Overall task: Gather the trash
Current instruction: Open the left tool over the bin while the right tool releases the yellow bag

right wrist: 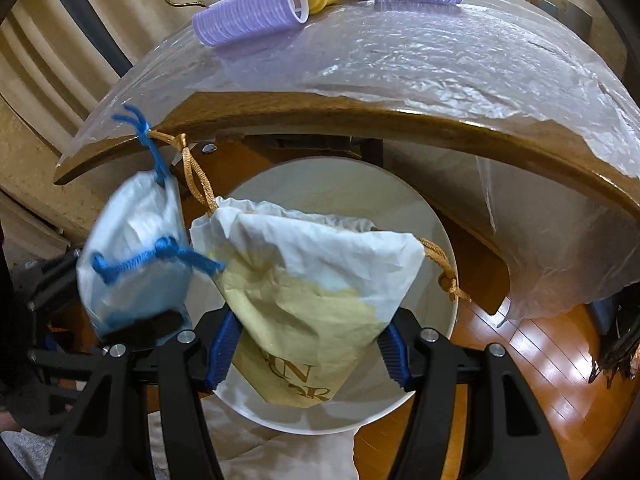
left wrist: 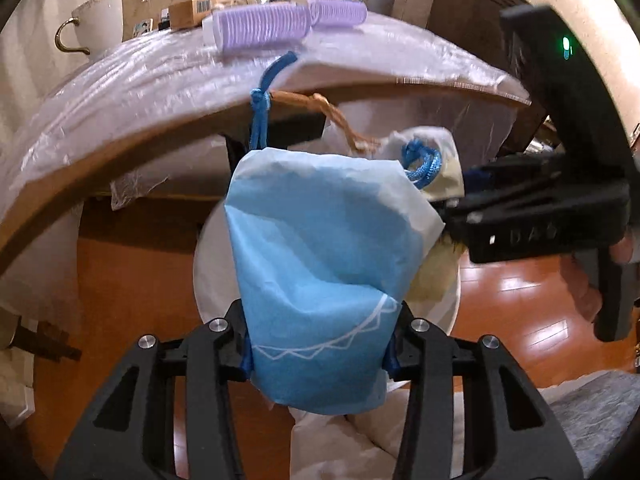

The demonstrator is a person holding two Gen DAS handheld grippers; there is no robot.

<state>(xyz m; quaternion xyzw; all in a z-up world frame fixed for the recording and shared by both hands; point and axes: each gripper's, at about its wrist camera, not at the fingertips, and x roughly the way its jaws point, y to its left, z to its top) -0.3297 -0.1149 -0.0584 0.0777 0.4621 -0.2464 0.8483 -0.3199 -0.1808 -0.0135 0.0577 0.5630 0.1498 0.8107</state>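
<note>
Blue drawstring pouch (left wrist: pixel 320 276) sits dead centre of the left wrist view, pinched at its lower end by the left gripper (left wrist: pixel 320 360), jaws squeezed onto the fabric. Just right of it, the yellow pouch (right wrist: pixel 308 292) is clamped in the right gripper (right wrist: pixel 308 356). Both hang by cords from the table edge (right wrist: pixel 360 116) above a white bin (right wrist: pixel 436 240); purple rollers (right wrist: pixel 248 20) rest at the top.

Crinkly paper bags (left wrist: pixel 320 280), glossy wood floor (left wrist: pixel 516 292)

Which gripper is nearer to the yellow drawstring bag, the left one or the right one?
Right. The right gripper has the yellow drawstring bag between its fingers. The left gripper is shut on the blue drawstring bag beside it.
</note>
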